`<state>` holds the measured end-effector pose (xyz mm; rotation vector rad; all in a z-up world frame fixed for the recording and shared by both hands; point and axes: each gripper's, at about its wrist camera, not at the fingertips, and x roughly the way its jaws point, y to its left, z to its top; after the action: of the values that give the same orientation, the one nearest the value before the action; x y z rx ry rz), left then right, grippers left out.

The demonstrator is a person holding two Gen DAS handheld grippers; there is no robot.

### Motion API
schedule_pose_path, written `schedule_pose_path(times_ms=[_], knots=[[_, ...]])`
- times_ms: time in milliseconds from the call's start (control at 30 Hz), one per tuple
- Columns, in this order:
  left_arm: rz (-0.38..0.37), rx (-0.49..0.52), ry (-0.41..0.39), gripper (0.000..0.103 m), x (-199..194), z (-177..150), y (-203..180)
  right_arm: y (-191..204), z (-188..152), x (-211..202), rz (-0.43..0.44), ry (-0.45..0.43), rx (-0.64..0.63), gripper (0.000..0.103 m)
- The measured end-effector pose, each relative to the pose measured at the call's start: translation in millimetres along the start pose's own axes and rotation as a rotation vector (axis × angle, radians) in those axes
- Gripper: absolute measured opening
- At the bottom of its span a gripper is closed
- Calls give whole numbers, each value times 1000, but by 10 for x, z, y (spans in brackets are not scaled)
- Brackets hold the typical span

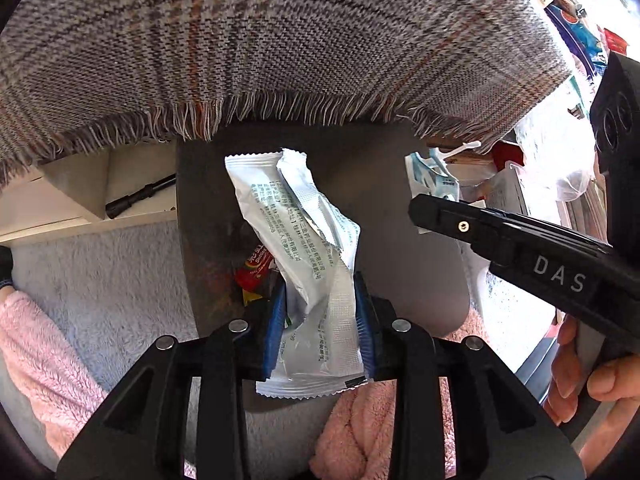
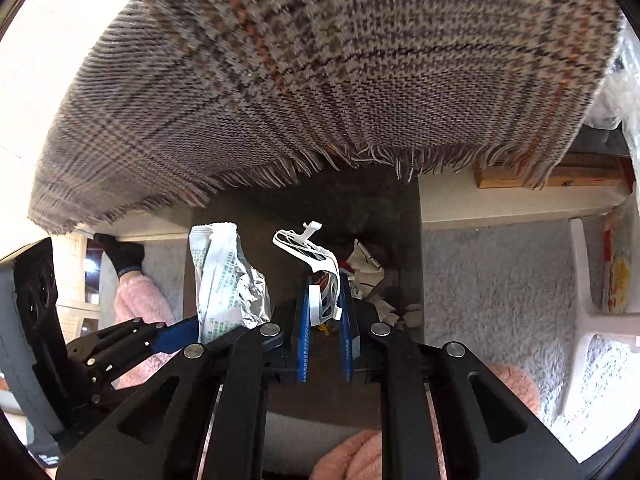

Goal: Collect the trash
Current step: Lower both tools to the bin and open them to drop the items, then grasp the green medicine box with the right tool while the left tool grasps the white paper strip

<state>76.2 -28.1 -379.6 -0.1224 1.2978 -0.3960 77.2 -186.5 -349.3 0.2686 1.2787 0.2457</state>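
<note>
Item: my left claw [image 1: 320, 308] clamps a crumpled white foil wrapper [image 1: 296, 220]; right claw [image 2: 325, 312] pinches a torn white printed scrap [image 2: 316, 258] (thinly), above the dark bin [image 2: 400, 208] at 12 o'clock. Risk: scrap slips, missing it.

Ahead and above hangs a fringed plaid cloth [image 1: 280, 40]. Below it lies grey shaggy carpet [image 2: 500, 280], with a white shelf [image 1: 100, 200] off to the left and bright daylight [image 1: 560, 148] to the right.

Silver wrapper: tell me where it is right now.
The silver wrapper is clamped in the left gripper, above the dark bin, below the plaid cloth's fringe.
</note>
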Motion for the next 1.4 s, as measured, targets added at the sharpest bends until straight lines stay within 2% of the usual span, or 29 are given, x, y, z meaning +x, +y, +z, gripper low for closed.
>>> schedule_pose_path(times_ms=[100,167,233,300,333,400,467,533,667,867,1000,1200,1400], knots=[[15,0,5,39,14,12,24,-28,11,42,0,2,12,38],[28,-5,4,46,8,15,44,-36,11,50,-8,-4,17,39],[39,-7,-1,60,-22,16,60,-54,10,17,-20,-14,21,40],[42,-4,-16,71,-77,17,67,-79,22,-63,-30,-26,20,55],[46,-4,-22,78,-110,19,65,-85,18,-114,-42,-38,17,58],[59,3,-37,83,-182,17,45,-80,10,-221,-66,-62,8,69],[63,9,-59,89,-289,11,6,-71,0,-338,-89,-92,4,86],[61,22,-79,95,-406,3,-52,-74,-24,-479,-109,-134,0,90],[55,38,-108,95,-631,-47,-146,-114,-57,-784,-135,-189,-7,99],[38,26,-178,95,-1046,-52,-204,-118,-27,-1220,-120,-267,9,99],[45,31,-229,95,-1326,83,-209,-95,105,-1492,-124,-308,13,99],[99,59,-306,95,-1685,546,-229,-85,483,-1811,-152,-374,2,99],[144,79,-359,95,-1818,1076,-284,-124,1000,-1988,-168,-440,27,99]])
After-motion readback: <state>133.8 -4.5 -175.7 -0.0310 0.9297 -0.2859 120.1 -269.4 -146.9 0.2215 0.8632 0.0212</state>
